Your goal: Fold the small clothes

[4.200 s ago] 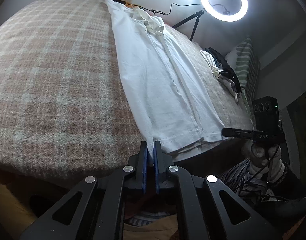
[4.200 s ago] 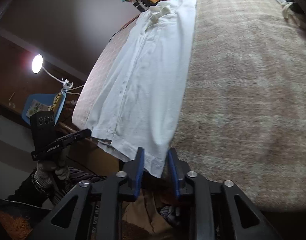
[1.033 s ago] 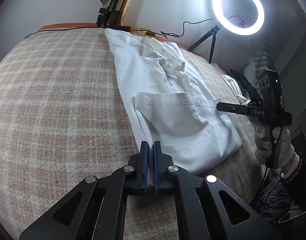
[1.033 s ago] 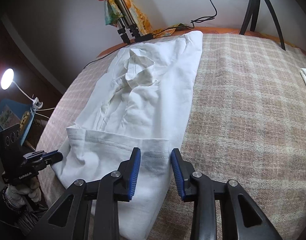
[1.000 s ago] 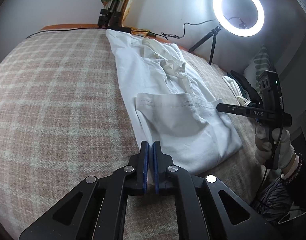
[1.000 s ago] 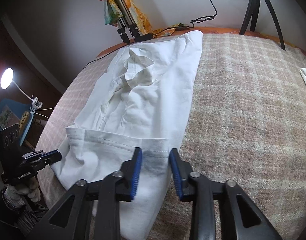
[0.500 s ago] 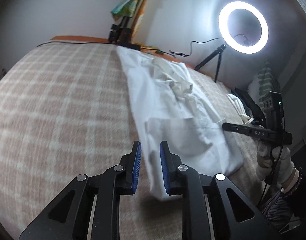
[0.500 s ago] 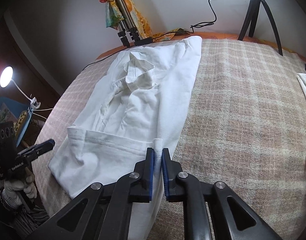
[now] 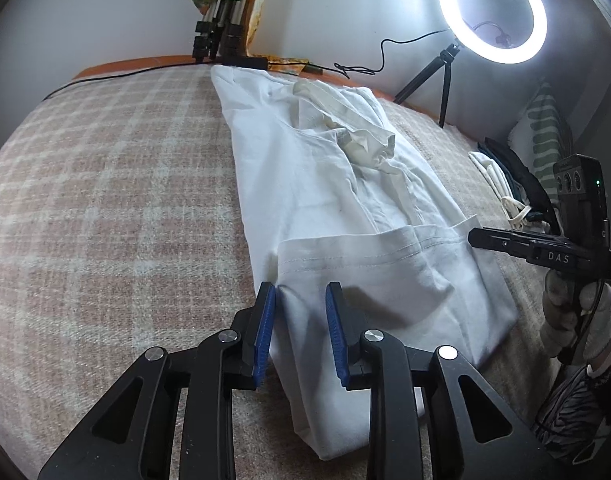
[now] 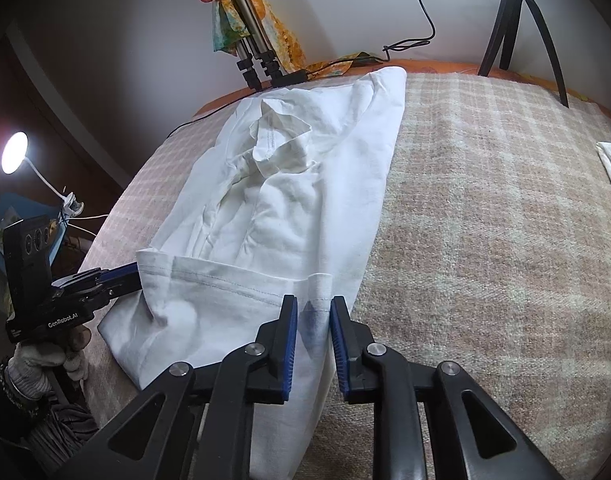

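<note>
A white collared shirt [image 9: 337, 184] lies lengthwise on the plaid blanket, its hem folded up over its lower half; it also shows in the right wrist view [image 10: 289, 184]. My left gripper [image 9: 299, 300] is open, its jaws on either side of the folded hem's left corner, with cloth between them. My right gripper [image 10: 310, 312] is open over the hem's right corner, cloth between the blue pads [image 10: 289, 332]. Each gripper shows in the other's view, the right one [image 9: 501, 242] at the hem's right end, the left one [image 10: 117, 276] at its left end.
The pink and cream plaid blanket [image 9: 105, 200] covers the bed. A lit ring light [image 9: 491, 8] on a tripod stands at the far right. Tripod legs with a colourful cloth [image 10: 245, 32] stand at the head. Folded clothes and a striped pillow [image 9: 545, 132] lie at the right.
Both grippers carried the shirt's hem up over its lower half, then opened. The right gripper pinched the hem corner half a second ago and has let it go.
</note>
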Motion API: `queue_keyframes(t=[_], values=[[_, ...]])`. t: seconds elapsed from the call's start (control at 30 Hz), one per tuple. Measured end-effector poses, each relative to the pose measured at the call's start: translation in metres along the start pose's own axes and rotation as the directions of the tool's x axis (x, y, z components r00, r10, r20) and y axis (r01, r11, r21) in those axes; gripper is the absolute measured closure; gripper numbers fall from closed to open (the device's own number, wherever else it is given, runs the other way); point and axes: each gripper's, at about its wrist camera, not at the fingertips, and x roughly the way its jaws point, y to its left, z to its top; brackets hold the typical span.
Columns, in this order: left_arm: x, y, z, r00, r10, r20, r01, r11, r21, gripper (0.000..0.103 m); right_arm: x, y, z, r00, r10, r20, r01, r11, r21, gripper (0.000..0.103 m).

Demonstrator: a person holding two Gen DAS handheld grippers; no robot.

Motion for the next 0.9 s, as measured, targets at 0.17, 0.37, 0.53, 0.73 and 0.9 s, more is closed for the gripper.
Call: queue_keyframes(t=[0.17,0.37,0.53,0.73,0.9], values=[[0.002,-0.002,-0.001,1.0,-0.003,0.011,0.003,1.0,0.022,0.081,0.0,-0.001,-0.001,1.0,0.003,-0.001,-0.003,1.0,0.003,0.084],[-0.005,0.003,0.0,0.998,-0.035,0.052,0.036,0.999,-0.013,0.1,-0.004,0.006,-0.002,1.0,-0.016,0.022,0.017,1.0,-0.023,0.096],[-0.024,0.004,0.0,0.989,0.056,0.135,-0.058,0.998,0.013,0.1,-0.019,0.01,0.0,0.996,-0.019,0.09,0.021,1.0,-0.023,0.1],[-0.017,0.014,-0.001,0.99,0.095,0.101,-0.092,0.995,-0.034,0.1,-0.004,0.007,-0.002,0.994,-0.103,0.026,0.104,0.994,-0.042,0.092],[-0.03,-0.014,0.004,0.988,-0.002,0.154,-0.005,0.999,0.047,0.09,-0.026,0.012,-0.003,0.987,-0.108,0.123,0.115,0.992,-0.055,0.078]])
